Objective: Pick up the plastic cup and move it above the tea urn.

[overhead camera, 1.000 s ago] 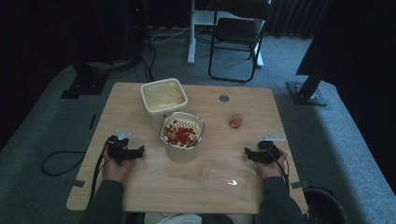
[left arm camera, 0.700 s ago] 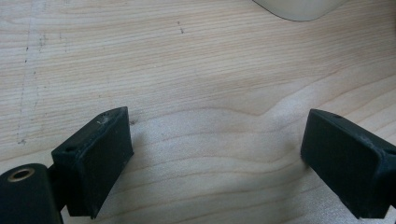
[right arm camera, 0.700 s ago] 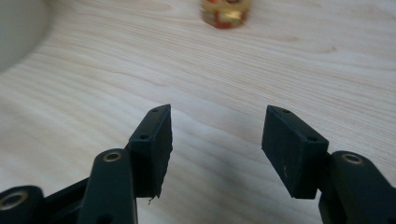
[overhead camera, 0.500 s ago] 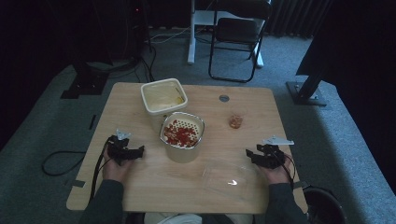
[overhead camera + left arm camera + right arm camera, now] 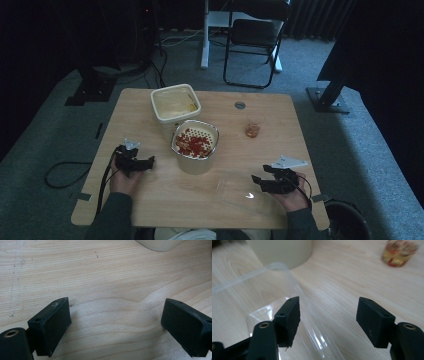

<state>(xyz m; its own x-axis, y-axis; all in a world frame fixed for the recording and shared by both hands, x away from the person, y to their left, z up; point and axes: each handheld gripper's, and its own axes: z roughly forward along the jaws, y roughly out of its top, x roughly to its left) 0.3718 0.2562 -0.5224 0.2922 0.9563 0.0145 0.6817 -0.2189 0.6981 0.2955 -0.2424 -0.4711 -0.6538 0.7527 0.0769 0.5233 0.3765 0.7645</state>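
With its jaws just widened and nothing between them, the right gripper (image 5: 328, 322) hangs over the clear lid (image 5: 274, 305) under its left jaw, which could skid across the counter (image 5: 352, 280) if clipped; the left gripper (image 5: 116, 327) gapes empty.

High view dim, grainy, soft; surroundings nearly black, only the worktop (image 5: 165, 200) lit, w/ a small glare spot on the clear lid (image 5: 240, 192). Both gripper views brighter, even light, soft shadows under fingers (image 5: 50, 326). Right gripper view: sweet (image 5: 399, 252) at top blurred, lid reflections.
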